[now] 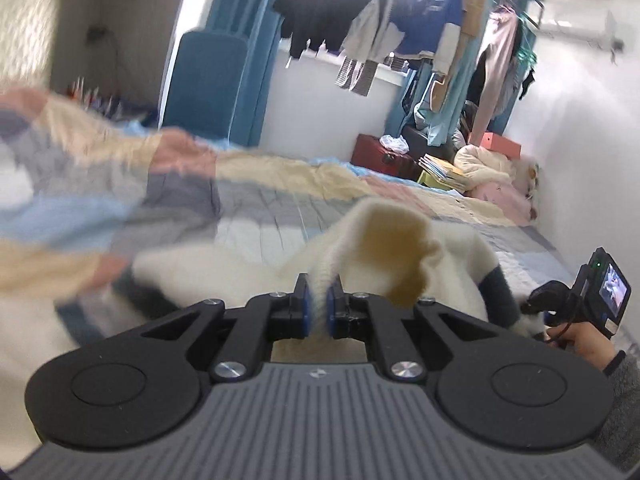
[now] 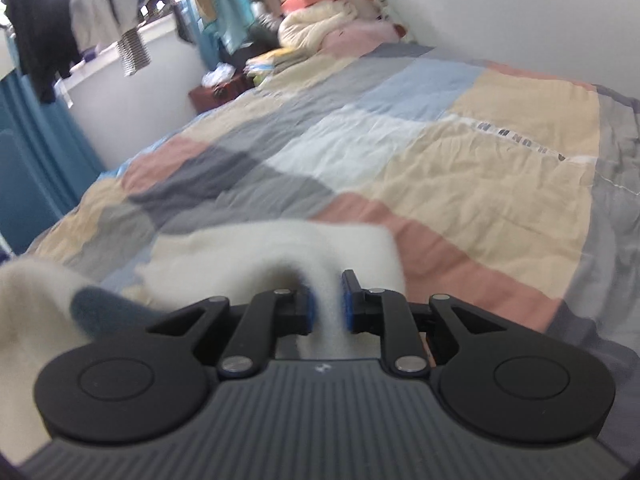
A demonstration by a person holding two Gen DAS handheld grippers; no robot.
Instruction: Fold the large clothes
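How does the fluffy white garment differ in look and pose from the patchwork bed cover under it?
The fluffy white garment is plain cream with dark grey cuffs; the patchwork bed cover has pink, beige, grey and blue blocks. The garment is bunched and partly lifted; the cover lies spread flat. Both are soft cloth.

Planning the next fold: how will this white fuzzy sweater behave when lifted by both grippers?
Probably floppy: the white sweater sags and bunches between the left gripper and right gripper. Its fuzzy knit looks grippy, unlikely to slip from the fingers. It likely drags on the patchwork quilt rather than sliding.
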